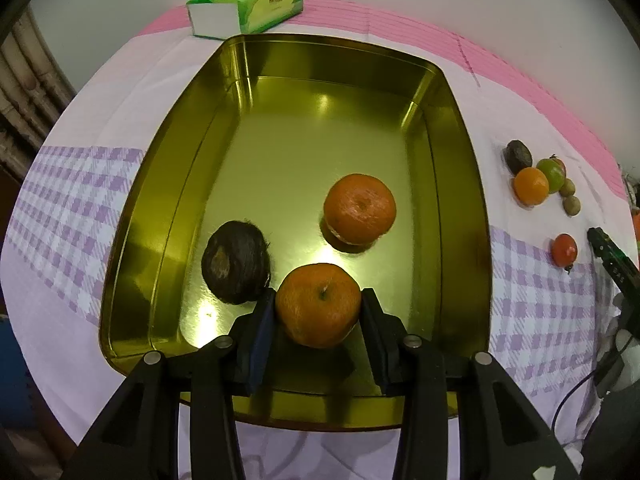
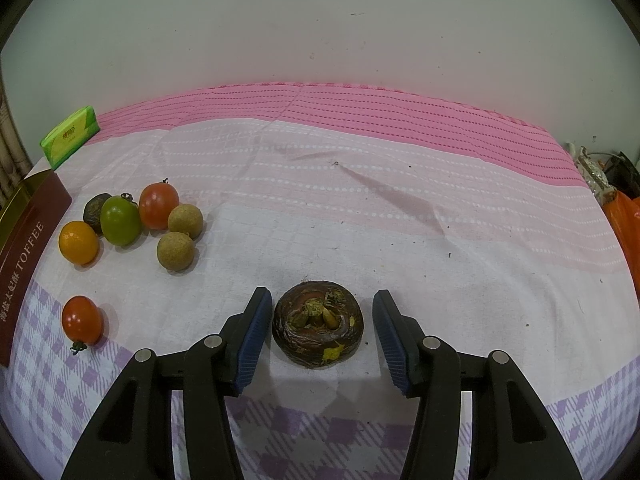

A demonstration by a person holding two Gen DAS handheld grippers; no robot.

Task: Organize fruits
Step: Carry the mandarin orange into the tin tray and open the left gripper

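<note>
In the left wrist view my left gripper point(image 1: 318, 300) is shut on an orange mandarin point(image 1: 318, 305), held over the near end of the gold tin tray point(image 1: 152, 208). A second mandarin point(image 1: 359, 209) and a dark brown water chestnut point(image 1: 236, 267) lie in the tray. In the right wrist view my right gripper point(image 2: 318, 318) is open, its fingers on either side of a dark brown water chestnut point(image 2: 318, 324) on the cloth, not touching it. A cluster of small fruits point(image 2: 132, 220) and a lone red tomato point(image 2: 82, 320) lie to the left.
A green tissue pack point(image 1: 248, 4) sits behind the tray, also seen in the right wrist view point(image 2: 70, 136). The tin's maroon side point(image 2: 28, 248) stands at the far left. The fruit cluster point(image 1: 538, 182) and a red tomato point(image 1: 565, 250) lie right of the tray. An orange bag point(image 2: 624, 224) lies at the right edge.
</note>
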